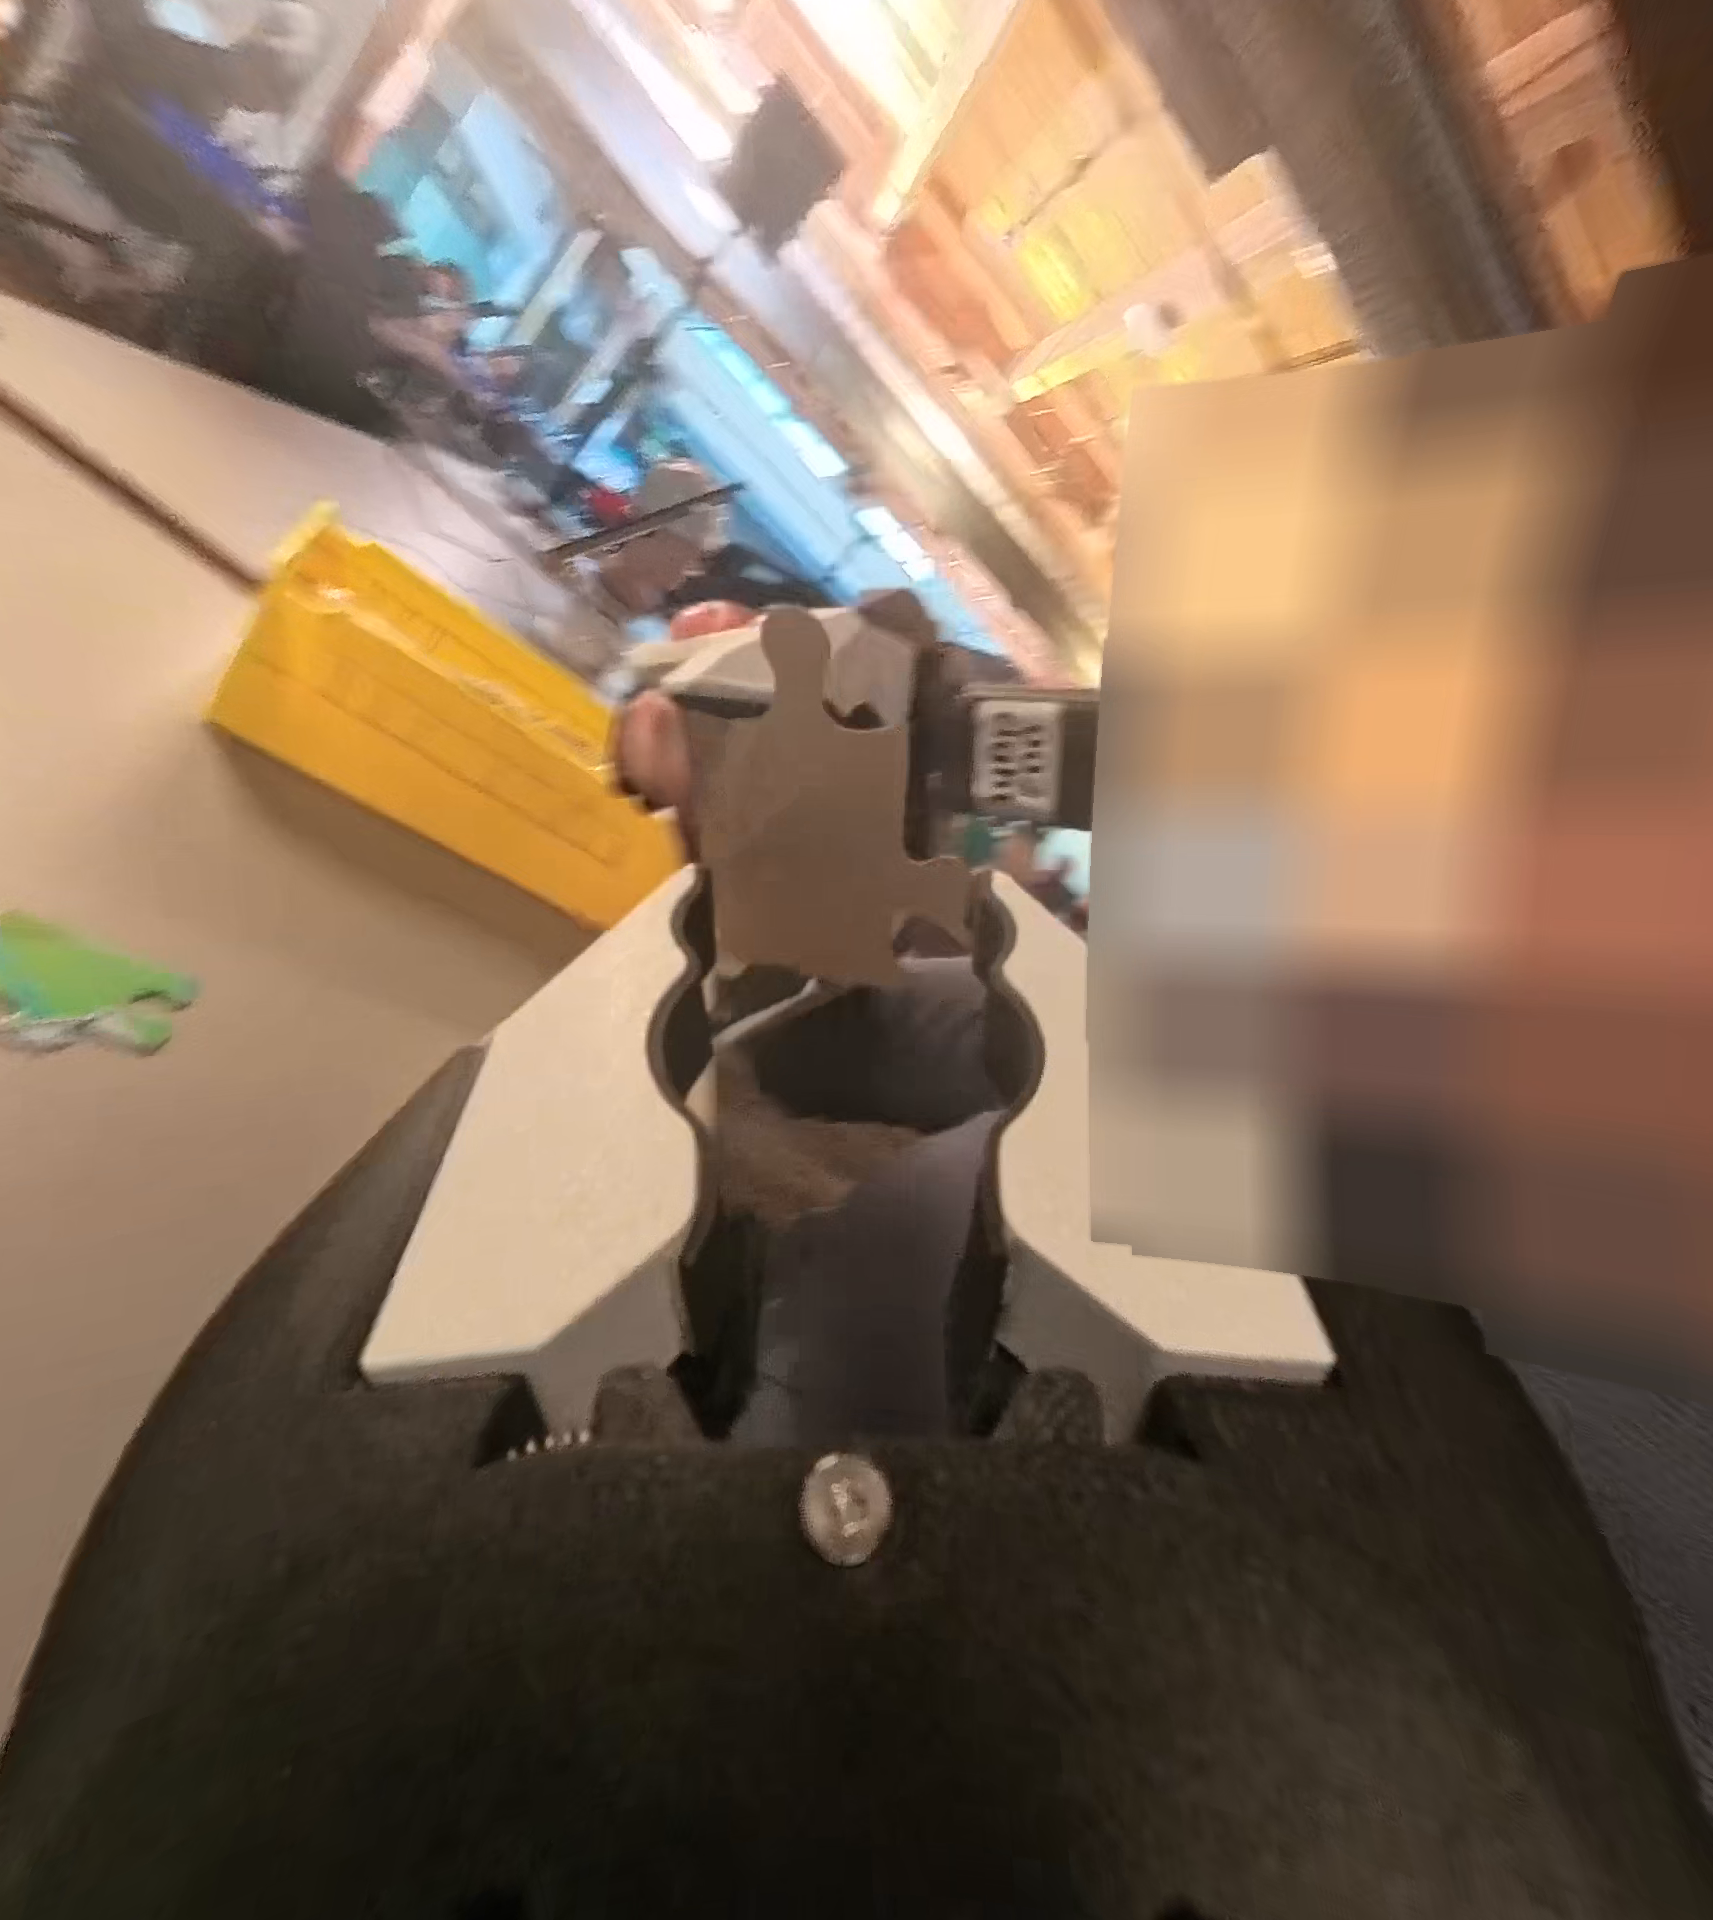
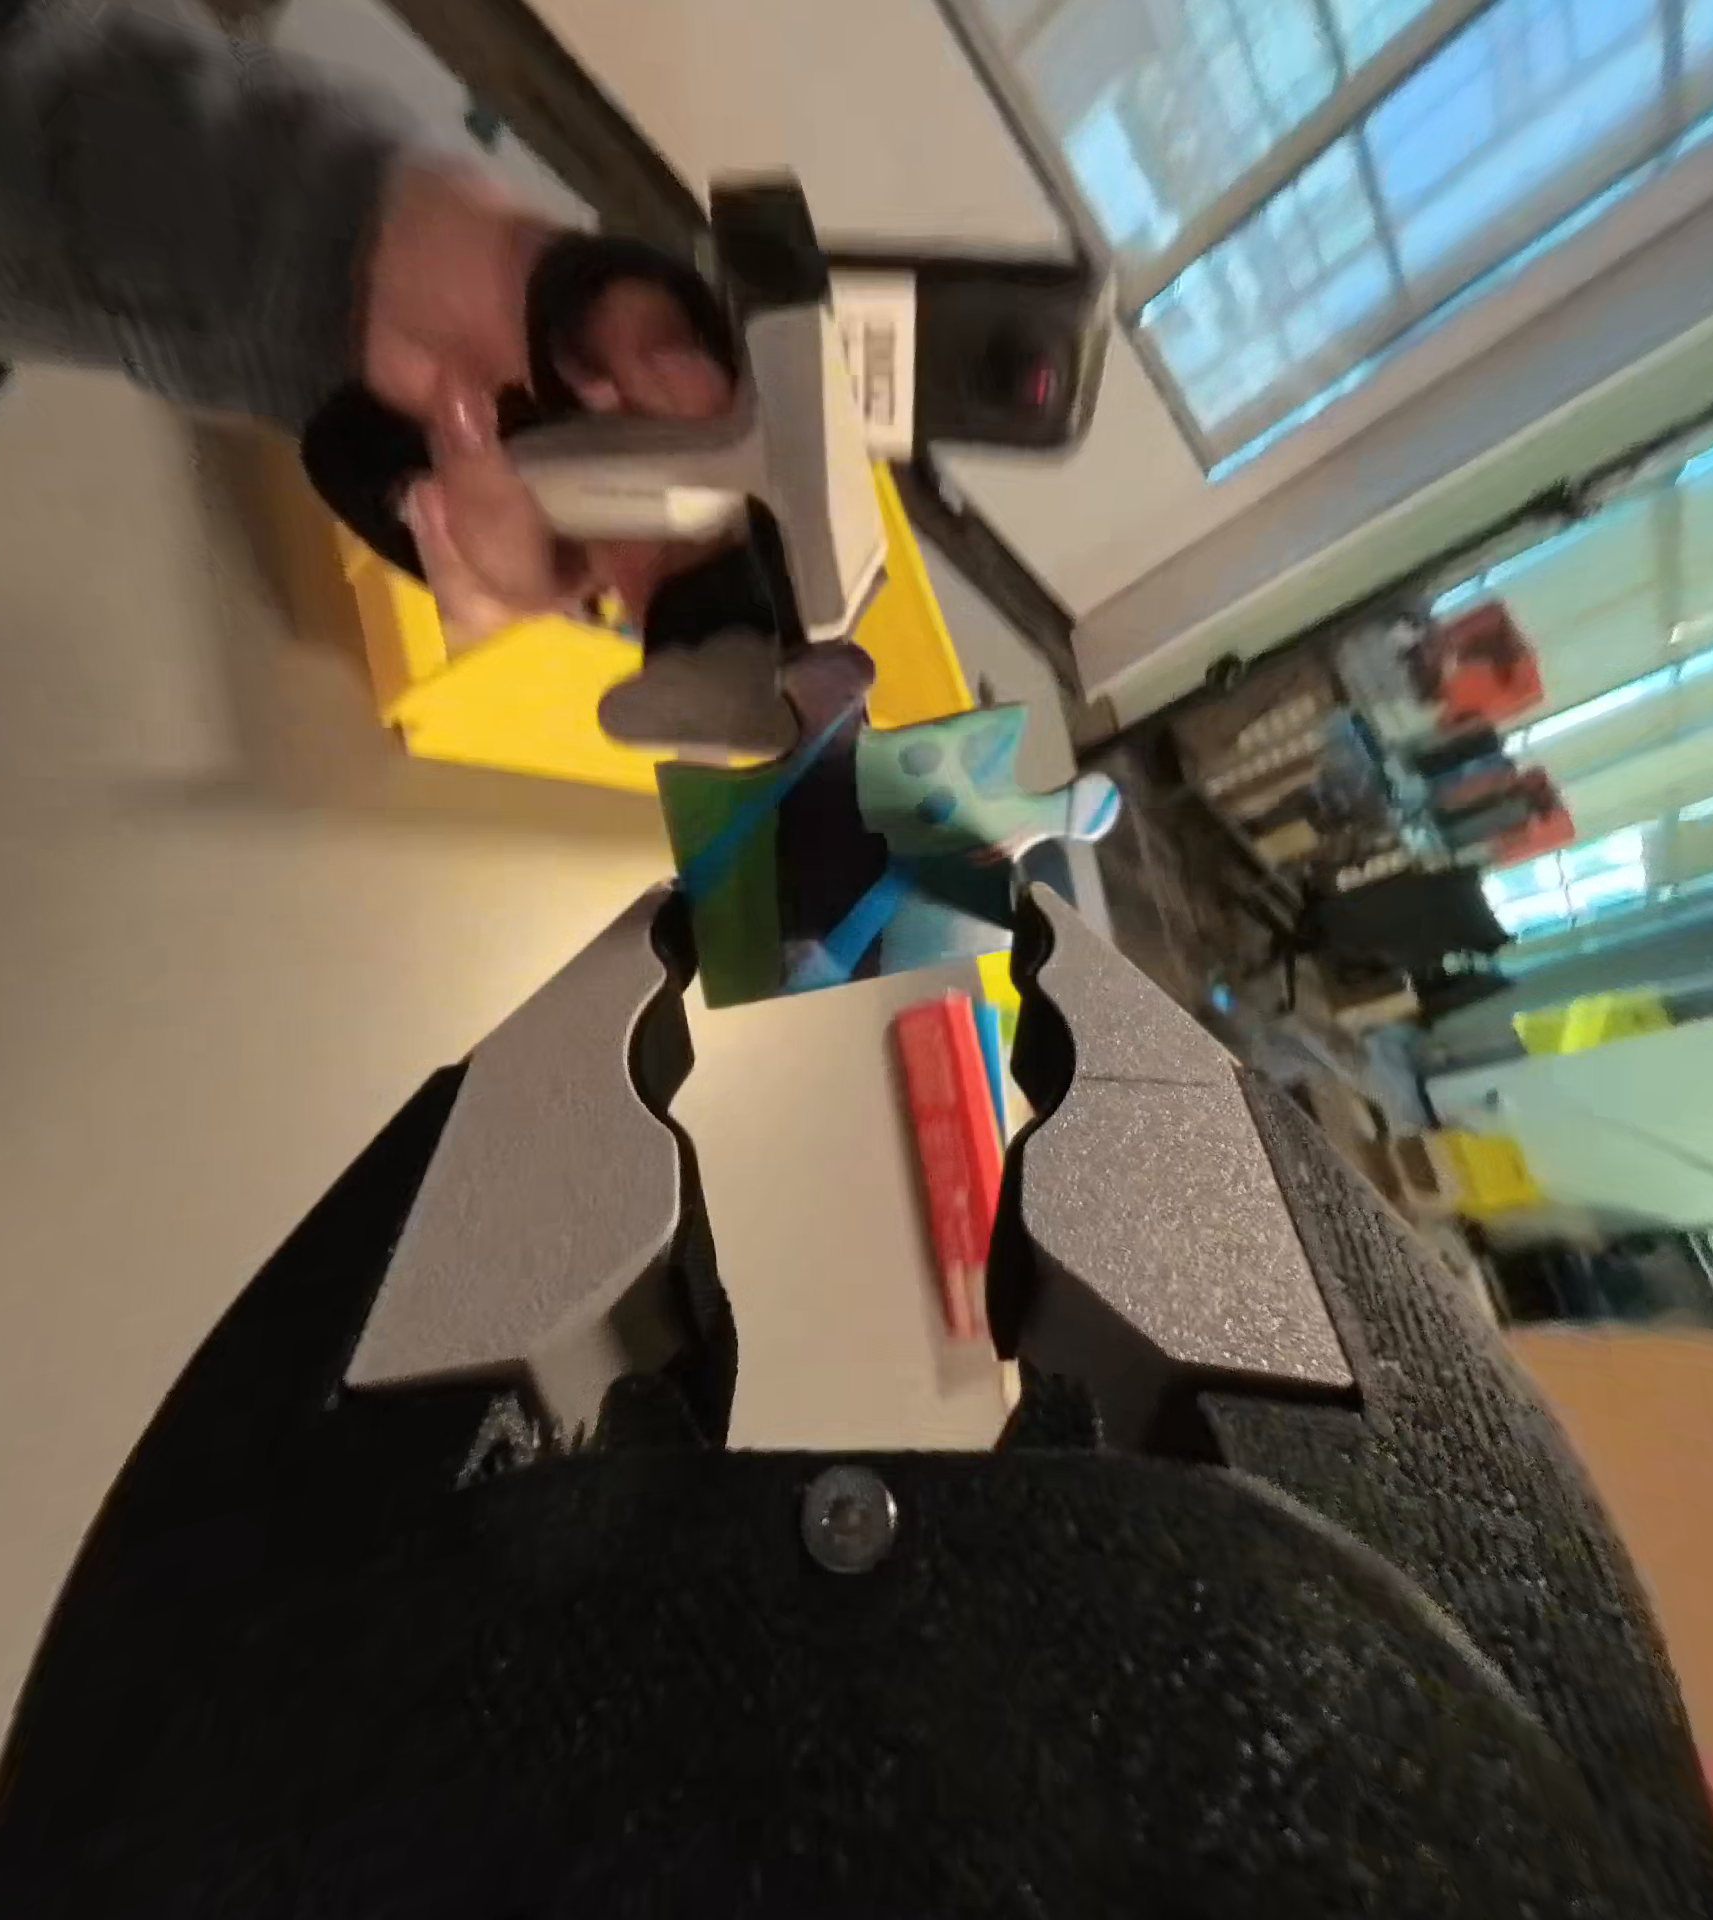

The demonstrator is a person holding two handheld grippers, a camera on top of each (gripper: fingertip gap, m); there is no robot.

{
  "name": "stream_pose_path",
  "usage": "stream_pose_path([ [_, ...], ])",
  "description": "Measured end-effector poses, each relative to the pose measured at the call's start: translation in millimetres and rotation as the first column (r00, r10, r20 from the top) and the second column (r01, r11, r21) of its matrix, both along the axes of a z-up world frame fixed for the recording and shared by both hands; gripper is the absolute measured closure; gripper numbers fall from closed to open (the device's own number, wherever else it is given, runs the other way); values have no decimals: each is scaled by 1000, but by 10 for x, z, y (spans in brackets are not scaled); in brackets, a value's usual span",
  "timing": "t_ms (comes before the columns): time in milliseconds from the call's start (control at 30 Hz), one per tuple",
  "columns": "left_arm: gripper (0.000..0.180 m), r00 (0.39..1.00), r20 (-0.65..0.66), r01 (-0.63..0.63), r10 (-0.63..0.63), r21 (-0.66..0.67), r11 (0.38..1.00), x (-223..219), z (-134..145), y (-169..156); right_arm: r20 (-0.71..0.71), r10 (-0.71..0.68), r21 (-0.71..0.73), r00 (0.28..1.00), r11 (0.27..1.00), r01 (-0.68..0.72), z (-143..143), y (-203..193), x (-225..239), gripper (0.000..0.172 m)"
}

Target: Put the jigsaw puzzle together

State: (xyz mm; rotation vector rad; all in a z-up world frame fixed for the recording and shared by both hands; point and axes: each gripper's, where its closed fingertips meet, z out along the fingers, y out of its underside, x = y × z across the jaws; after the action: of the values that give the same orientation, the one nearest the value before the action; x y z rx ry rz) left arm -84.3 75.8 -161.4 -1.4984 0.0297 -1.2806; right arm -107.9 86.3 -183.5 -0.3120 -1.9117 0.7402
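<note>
A jigsaw puzzle piece is held up in the air between the two grippers, which face each other. In the left wrist view I see its plain grey back (image 1: 810, 831). Its lower part spans my left gripper (image 1: 841, 914), touching both fingertips. In the right wrist view I see its green and blue printed face (image 2: 779, 883). Its lower part spans my right gripper (image 2: 847, 904), with both pads against its edges. The right gripper (image 1: 790, 675) shows behind the piece's top in the left view. The left gripper (image 2: 758, 686) meets the piece's top knob in the right view.
An open yellow box (image 1: 436, 717) lies on the beige table (image 1: 104, 1143) and also shows in the right wrist view (image 2: 519, 707). A loose green puzzle piece (image 1: 62, 982) lies on the table. A red flat pack (image 2: 945, 1153) lies below the right gripper. A hand in a grey sleeve (image 2: 457, 343) holds the left gripper.
</note>
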Motion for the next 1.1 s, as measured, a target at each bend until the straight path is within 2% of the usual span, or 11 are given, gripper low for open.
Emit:
stream_pose_path([
  [33, 134, 995, -75, -72, 69, -42, 997, -44, -123, 66, 36, -42, 9, 998, 999, 42, -87, 127, 53, 111],
  [100, 137, 928, -293, -272, 232, -106, 956, -219, -416, 145, 147, -137, 25, 980, 991, 134, -324, 412, 200, 112],
  [167, 137, 822, -450, -425, 348, -79, 902, -384, -534, 99, 324, -227, 63, 918, 974, 219, -684, 685, 421, 112],
  [333, 137, 681, -565, -561, 466, 8, 828, -583, -517, -100, 707, -319, 167, 632, 943, 289, -1477, 978, 1089, 112],
  [400, 148, 609, -615, -628, 500, 9, 778, -724, -576, -149, 769, -305, 172, 562, 945, 278, -1611, 954, 1227, 112],
  [467, 149, 527, -675, -676, 516, 35, 736, -821, -620, -196, 800, -307, 187, 515, 944, 272, -1702, 950, 1285, 112],
  [600, 145, 443, -709, -709, 549, 97, 698, -862, -559, -292, 833, -331, 241, 444, 938, 248, -1876, 991, 1326, 111],
  [767, 141, 359, -724, -765, 589, 133, 630, -1037, -491, -511, 837, -341, 264, 429, 937, 229, -2005, 990, 1278, 107],
  [933, 141, 255, -731, -837, 633, 161, 523, -1346, -408, -889, 848, -339, 239, 408, 931, 276, -2005, 1037, 1259, 83],
  [1000, 140, 188, -732, -878, 655, 174, 446, -1561, -358, -1126, 818, -330, 167, 471, 920, 355, -1877, 1119, 1137, 79],
  [1100, 141, 89, -737, -929, 670, 180, 322, -1929, -292, -1488, 645, -318, -90, 695, 872, 482, -1502, 1282, 734, 75],
])
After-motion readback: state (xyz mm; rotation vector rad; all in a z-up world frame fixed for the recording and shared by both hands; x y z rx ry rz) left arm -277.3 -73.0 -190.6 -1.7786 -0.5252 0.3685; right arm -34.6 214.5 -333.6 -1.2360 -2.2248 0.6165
